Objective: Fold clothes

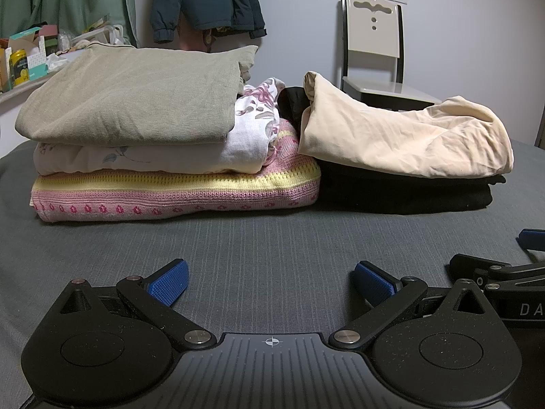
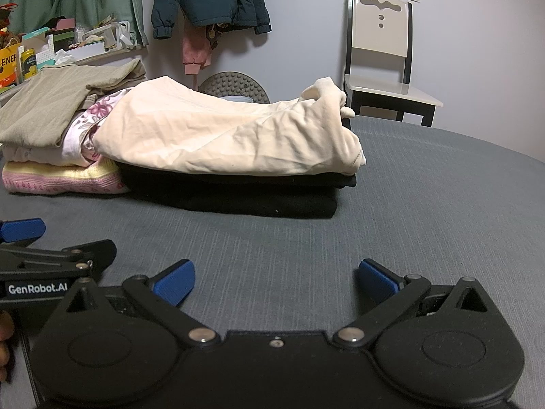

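Grey bedspread (image 2: pixel 425 204) beneath left gripper (image 2: pixel 20 238) lettered "GenRobot.AI", jaws spread.

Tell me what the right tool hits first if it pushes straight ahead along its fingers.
Probably the folded black garment under the cream garment. Only bare grey bedcover lies before the open right tool, though depth is hard to judge.

2 piles (image 1: pixel 170 143) of folded clothes: 3 garments left, 2 right; 1 chair (image 1: pixel 373 47).
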Motion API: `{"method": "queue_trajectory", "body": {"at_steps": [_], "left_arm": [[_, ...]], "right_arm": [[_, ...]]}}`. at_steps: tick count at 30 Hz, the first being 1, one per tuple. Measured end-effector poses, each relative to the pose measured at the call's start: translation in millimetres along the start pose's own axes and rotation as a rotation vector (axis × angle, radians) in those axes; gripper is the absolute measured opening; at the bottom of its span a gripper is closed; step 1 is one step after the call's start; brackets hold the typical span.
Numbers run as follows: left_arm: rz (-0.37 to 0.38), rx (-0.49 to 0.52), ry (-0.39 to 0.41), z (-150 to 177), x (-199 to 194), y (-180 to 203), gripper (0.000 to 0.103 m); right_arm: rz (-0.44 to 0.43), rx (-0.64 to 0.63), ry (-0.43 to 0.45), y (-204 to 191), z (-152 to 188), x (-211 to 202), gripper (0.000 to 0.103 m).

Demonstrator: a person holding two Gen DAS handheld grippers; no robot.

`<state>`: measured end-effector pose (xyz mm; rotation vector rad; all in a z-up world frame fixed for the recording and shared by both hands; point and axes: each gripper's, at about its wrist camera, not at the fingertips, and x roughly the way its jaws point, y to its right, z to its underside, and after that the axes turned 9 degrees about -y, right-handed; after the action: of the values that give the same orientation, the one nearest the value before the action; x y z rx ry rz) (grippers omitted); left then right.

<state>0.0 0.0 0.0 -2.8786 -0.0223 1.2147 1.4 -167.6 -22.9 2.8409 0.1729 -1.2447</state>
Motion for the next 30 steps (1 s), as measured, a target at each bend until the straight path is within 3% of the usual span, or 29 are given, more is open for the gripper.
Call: {"method": "queue_trajectory", "body": {"at_steps": [30], "left_arm": [[-0.011, 0.002, -0.002, 1.6, 1.5, 1.5, 0.103]], "right_arm": [[0.003, -0.003, -0.002, -0.6, 0.7, 0.3, 0.103]]}}
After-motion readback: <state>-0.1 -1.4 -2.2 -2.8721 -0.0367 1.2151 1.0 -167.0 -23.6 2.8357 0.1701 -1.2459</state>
